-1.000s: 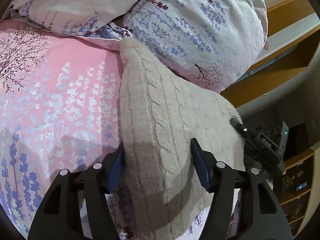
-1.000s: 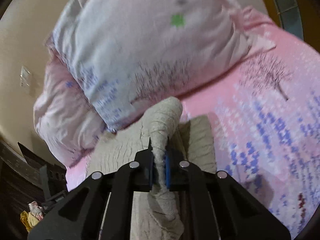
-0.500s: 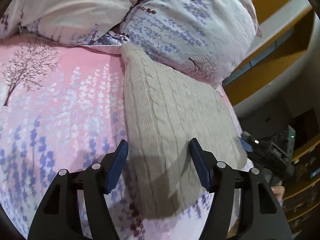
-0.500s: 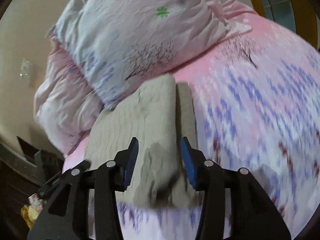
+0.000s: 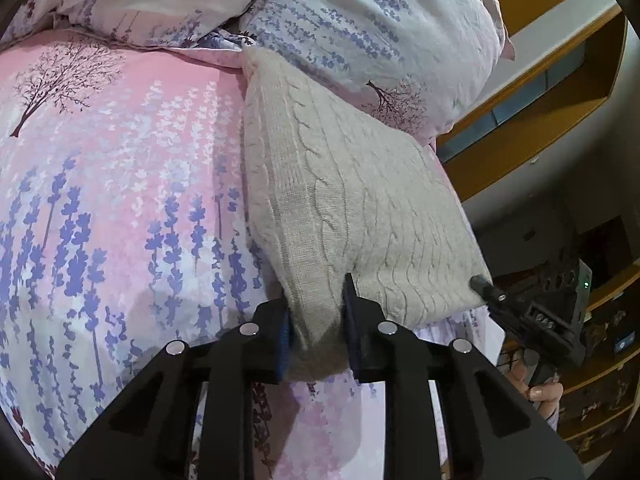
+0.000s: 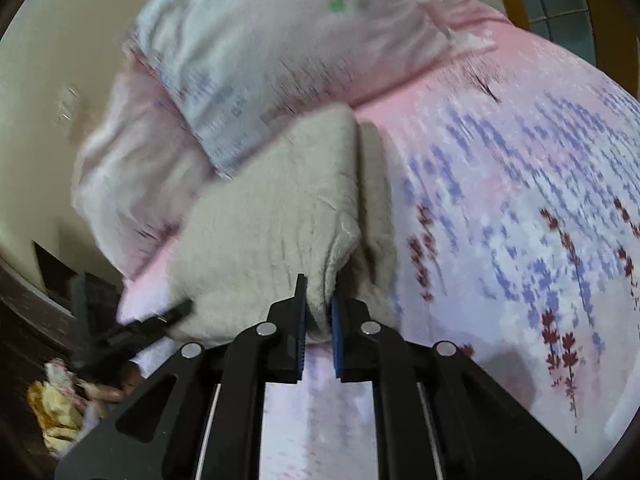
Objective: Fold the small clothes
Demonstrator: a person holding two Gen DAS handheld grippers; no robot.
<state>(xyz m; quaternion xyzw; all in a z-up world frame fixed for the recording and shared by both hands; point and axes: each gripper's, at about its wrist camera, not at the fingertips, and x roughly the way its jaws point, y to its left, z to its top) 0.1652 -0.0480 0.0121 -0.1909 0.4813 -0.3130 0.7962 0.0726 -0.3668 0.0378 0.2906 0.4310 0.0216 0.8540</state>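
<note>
— Lying on the pink bedsheet [image 5: 120, 184], is that the garment?

— Yes. The beige cable-knit sweater [image 5: 352, 200] is folded into a long block on the sheet, its far end pushed up against the floral pillows [image 5: 372, 28] and its near end by the bed's edge.

— And the left gripper [image 5: 316, 320]?

— Its jaws have just been closing, and now they pinch the near corner of the sweater; the knit bunches up between the blue pads [image 5: 283, 334].

— The right gripper [image 6: 318, 312]?

— Clamped narrow on a raised fold of the same sweater [image 6: 272, 216], at the near end. That view is blurred, so the knit pattern is hard to read, but the fabric clearly sits pressed between the two fingers. Beside the fold, a second flatter strip of the sweater runs along the sheet.

— Can each gripper be seen from the other camera?

— In the left wrist view the right one shows as a black tip touching the sweater's right corner, with a hand [image 5: 536, 380] gripping its handle below. Wooden shelves [image 5: 560, 92] stand past the bed.
</note>
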